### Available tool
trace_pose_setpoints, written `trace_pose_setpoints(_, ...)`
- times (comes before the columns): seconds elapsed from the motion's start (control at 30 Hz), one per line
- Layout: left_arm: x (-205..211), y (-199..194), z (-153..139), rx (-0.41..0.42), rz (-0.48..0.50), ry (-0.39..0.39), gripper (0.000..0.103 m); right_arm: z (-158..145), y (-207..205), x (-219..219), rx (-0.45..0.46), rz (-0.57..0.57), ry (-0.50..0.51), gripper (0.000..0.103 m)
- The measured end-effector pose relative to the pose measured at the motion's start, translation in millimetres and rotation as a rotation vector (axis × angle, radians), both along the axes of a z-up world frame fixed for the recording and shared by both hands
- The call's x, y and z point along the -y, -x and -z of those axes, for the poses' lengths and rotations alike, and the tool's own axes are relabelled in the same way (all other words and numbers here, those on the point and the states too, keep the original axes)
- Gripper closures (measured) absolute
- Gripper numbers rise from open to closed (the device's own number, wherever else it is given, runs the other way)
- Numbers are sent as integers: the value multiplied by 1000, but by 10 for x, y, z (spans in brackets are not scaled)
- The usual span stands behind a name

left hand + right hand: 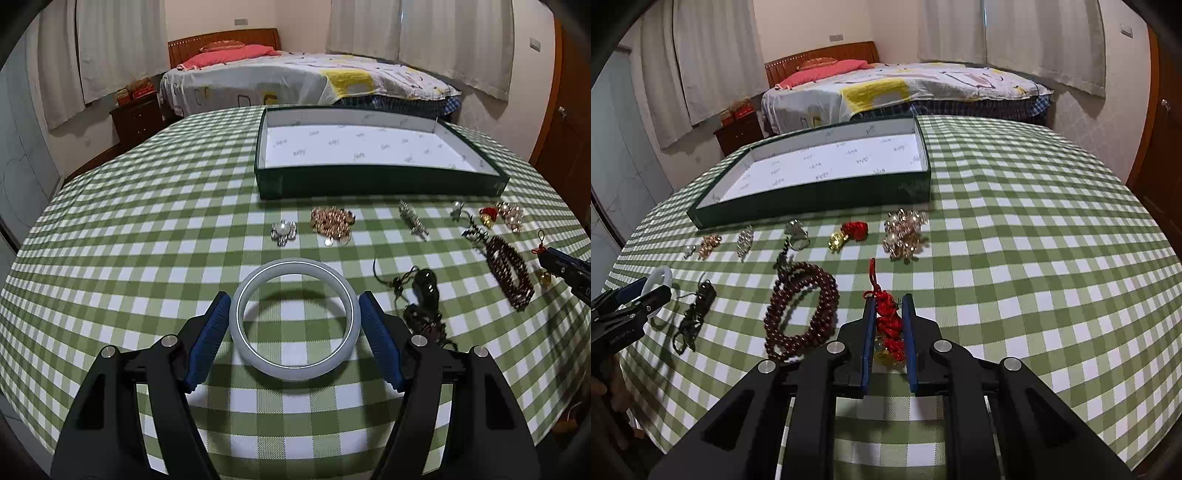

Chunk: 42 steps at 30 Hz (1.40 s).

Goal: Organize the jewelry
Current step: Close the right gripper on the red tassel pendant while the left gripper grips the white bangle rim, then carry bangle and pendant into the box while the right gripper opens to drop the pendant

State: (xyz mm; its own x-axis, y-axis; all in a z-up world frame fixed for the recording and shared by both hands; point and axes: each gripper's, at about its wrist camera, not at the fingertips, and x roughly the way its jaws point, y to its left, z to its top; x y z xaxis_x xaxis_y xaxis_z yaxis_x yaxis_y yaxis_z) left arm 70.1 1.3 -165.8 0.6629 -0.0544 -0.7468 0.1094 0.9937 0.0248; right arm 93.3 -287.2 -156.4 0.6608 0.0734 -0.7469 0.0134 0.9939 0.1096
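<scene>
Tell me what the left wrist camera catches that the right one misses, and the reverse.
Only the left view looks straight through the pale bangle between the left tool pads, with its shadow on the cloth below. Only the right view shows the red knotted charm between the right tool pads. Both show the green tray, its white floor bare, the brown bead string, the jewelry row and the bed.

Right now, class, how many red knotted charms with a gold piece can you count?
2: one red knotted charm between the right hand-held gripper fingers, another lying before the tray. None seems hidden.
</scene>
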Motion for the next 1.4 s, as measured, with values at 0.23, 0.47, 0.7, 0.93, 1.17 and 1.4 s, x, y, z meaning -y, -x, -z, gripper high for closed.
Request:
trace_pose_setpoints(0.23, 14, 11, -142, 39, -8, 14, 34, -138, 38, -1, 45, 2, -12, 89)
trace_pose_setpoints(0.47, 27, 13, -246, 70, -10, 15, 34, -283, 53, 8, 87, 5, -31, 89)
trace_pose_setpoints(0.7, 55, -41, -383, 105, -8, 25, 34, -468, -13, 4, 140, -2, -49, 89)
trace_pose_setpoints(0.93, 172, -290, -628, 171, 11, 41, 34, -710, -273, -27, 216, -15, -57, 89)
trace_pose_setpoints(1.17, 336, -736, -830, 239, 18, 61, 34, -943, -721, -69, 290, -36, -52, 89)
trace_pose_setpoints(1.4, 491, -1307, -702, 204, 13, 81, 34, -823, -1174, -71, 264, -47, -49, 89)
